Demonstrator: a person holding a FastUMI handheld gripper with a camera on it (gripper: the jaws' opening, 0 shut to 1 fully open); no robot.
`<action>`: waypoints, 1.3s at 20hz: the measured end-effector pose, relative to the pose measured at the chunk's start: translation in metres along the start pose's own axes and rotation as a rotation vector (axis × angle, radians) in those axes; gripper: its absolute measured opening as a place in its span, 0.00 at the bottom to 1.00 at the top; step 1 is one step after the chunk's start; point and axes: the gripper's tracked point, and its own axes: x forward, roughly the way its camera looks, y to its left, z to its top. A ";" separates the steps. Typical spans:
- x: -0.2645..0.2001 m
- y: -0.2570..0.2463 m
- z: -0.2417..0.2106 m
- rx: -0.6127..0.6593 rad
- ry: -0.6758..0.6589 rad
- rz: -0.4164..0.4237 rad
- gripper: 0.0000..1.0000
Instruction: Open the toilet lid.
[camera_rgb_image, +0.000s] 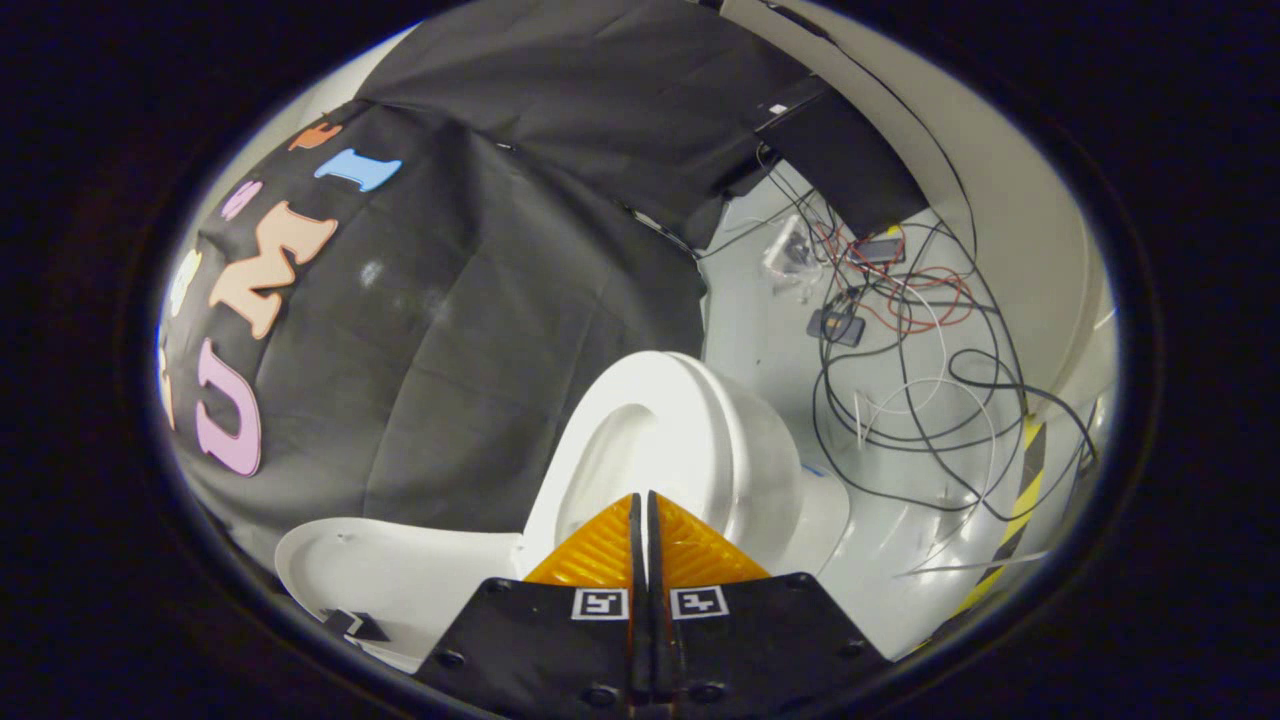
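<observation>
Your tongs (645, 500) are pressed together with nothing between them, their tips over the near rim of the toilet (700, 450). The toilet lid (400, 575) stands swung open beside the bowl, against the black cloth wall (480, 330). Beyond the toilet, a tangle of cables (900, 360) lies on the floor (760, 330).

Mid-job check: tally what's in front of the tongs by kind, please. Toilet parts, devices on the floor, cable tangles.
Toilet bowl with seat: 1
Toilet lid, already swung open: 1
Small devices on the floor: 2
Cable tangle: 1
Tongs, fingers closed together, holding nothing: 1
Total: 6
</observation>
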 end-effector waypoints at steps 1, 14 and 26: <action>-0.002 0.006 0.002 -0.016 -0.010 0.012 0.01; -0.042 0.181 0.028 -0.449 -0.103 0.274 0.01; -0.095 0.352 -0.074 -1.047 -0.066 0.589 0.01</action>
